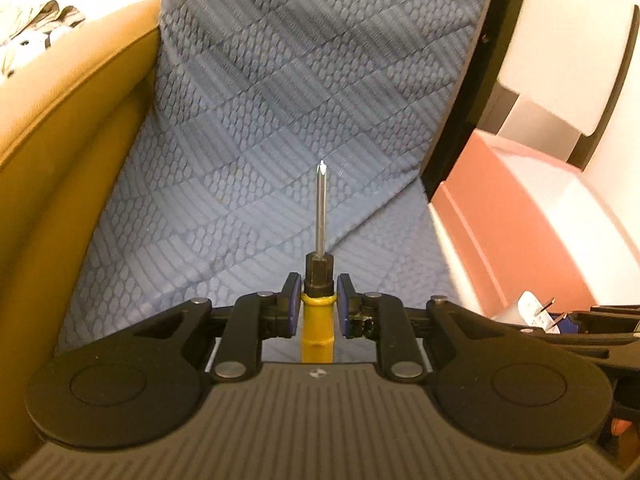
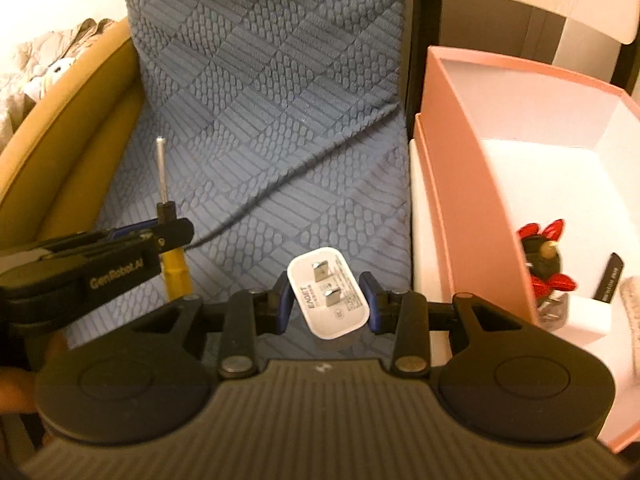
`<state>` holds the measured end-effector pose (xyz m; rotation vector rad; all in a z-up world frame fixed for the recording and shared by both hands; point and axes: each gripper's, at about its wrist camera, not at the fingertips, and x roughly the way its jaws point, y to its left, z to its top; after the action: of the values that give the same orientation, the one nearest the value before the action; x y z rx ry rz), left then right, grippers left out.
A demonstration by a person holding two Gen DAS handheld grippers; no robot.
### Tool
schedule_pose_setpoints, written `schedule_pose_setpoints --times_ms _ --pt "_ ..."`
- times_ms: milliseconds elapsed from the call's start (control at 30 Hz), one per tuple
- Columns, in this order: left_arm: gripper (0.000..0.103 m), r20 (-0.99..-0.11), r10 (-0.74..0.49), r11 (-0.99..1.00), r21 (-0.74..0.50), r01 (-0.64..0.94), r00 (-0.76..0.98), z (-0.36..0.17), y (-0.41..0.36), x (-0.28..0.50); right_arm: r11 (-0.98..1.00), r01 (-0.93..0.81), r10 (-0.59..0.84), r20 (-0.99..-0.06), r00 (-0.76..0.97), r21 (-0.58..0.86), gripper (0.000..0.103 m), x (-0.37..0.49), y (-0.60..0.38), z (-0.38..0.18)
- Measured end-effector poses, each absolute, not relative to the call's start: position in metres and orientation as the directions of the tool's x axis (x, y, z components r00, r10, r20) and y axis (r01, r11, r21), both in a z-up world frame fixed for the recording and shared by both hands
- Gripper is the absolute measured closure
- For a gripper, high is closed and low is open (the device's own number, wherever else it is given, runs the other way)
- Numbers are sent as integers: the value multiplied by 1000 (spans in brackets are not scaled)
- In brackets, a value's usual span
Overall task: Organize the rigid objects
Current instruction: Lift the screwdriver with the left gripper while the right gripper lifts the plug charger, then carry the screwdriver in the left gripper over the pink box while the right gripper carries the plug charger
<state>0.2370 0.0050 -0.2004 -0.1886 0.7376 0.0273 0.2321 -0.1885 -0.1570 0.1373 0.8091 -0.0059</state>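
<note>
Both grippers tilted downward over the blue cushion (image 2: 280, 120). The left gripper (image 1: 319, 304) clamped a yellow-handled screwdriver (image 1: 318, 332); the right gripper (image 2: 329, 300) clamped a white charger plug (image 2: 330, 296) beside the pink box (image 2: 464, 184).

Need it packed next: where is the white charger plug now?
In the right wrist view, the white charger plug sits between the right hand-held gripper pads, above the blue cushion, left of the pink box.

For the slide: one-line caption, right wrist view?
Right gripper holds white two-prong wall charger over blue textured fabric, beside open pink cardboard box.
</note>
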Motion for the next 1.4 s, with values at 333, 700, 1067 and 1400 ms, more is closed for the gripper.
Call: schedule_pose_setpoints --times_ms 333,700,1067,1400 --pt "81 -654 -74 972 -217 -92 753 -172 -14 228 988 70 48 -697 715 140 64 210 -206 -125" --pt "81 -651 -89 968 -234 -87 754 -145 -39 225 981 83 58 -667 742 178 64 195 -237 -89" --pt "81 -602 -143 972 -233 -1 785 -82 -102 232 978 88 41 -588 808 190 64 171 -290 -30" --pt "81 -543 -195 969 -238 73 817 -30 -167 237 981 86 16 -520 854 171 64 151 -340 14"
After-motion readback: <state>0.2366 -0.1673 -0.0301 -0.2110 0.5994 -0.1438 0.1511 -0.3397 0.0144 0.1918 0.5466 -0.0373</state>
